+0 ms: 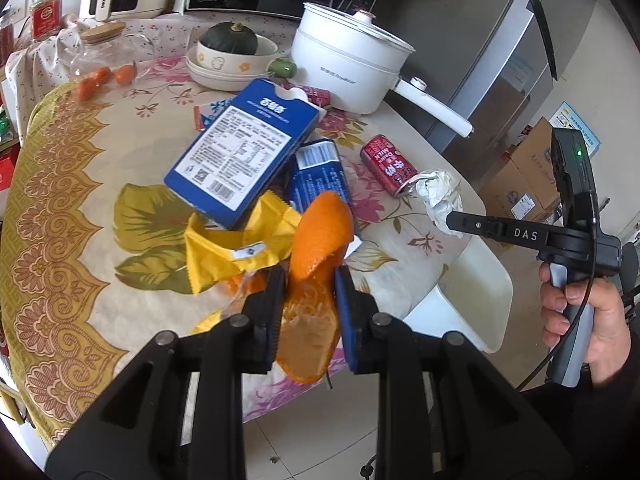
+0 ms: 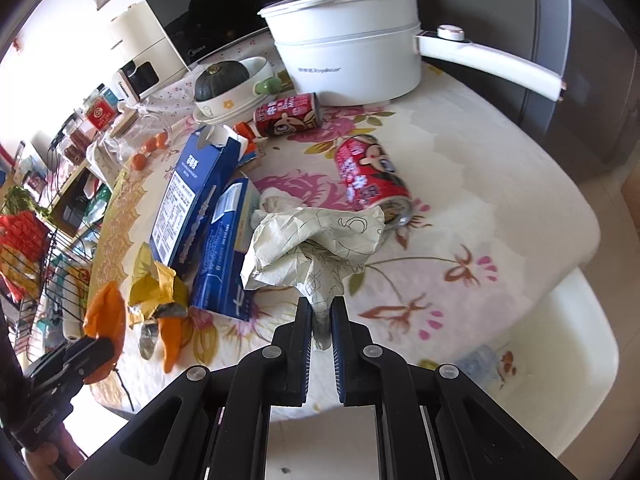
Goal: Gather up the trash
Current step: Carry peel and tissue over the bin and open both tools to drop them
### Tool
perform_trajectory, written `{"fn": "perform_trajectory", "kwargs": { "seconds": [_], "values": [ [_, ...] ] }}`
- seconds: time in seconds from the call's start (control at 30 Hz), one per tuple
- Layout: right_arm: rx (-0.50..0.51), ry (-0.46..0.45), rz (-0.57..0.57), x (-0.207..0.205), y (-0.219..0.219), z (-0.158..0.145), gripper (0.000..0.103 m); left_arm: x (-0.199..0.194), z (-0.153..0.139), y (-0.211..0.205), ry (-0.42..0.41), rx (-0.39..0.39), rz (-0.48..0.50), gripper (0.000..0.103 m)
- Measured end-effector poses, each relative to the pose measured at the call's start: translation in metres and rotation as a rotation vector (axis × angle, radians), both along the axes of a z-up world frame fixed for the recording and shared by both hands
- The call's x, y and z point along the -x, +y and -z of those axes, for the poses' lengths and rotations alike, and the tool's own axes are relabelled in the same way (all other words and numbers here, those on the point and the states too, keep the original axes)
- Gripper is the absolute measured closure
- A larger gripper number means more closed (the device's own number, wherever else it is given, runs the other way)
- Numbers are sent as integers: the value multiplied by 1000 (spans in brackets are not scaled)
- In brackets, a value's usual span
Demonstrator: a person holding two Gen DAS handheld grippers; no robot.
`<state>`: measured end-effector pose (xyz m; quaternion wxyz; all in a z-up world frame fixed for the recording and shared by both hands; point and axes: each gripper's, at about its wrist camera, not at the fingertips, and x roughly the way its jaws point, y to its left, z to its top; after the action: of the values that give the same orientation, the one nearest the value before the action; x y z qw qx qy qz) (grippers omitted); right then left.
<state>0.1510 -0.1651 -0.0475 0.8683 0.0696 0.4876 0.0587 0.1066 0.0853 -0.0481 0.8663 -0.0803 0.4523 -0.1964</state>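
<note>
Both grippers loaded, trash lifted off surface.
Your left gripper point(image 1: 310, 280) pinches orange peel point(image 1: 320, 236); right gripper point(image 2: 321, 312) clamps crumpled paper point(image 2: 316, 244), ready for disposal.

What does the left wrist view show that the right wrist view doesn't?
Only the left wrist view shows cardboard boxes on the floor and the left tool's grip on the orange peel up close. Only the right wrist view shows a second red can near the pot, a wire rack, and the right tool pinching the crumpled paper. Both show the white pot, blue cartons and yellow wrapper.
</note>
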Motion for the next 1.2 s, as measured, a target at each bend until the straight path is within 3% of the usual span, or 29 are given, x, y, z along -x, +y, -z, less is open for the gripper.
{"fn": "perform_trajectory", "kwargs": {
  "seconds": [0.7, 1.2],
  "values": [
    [38, 14, 149, 71, -136, -14, 93, -4, 4, -168, -6, 57, 249, 76],
    [71, 105, 285, 112, -233, 16, 93, 3, 51, -279, 32, 48, 418, 76]
  ]
}}
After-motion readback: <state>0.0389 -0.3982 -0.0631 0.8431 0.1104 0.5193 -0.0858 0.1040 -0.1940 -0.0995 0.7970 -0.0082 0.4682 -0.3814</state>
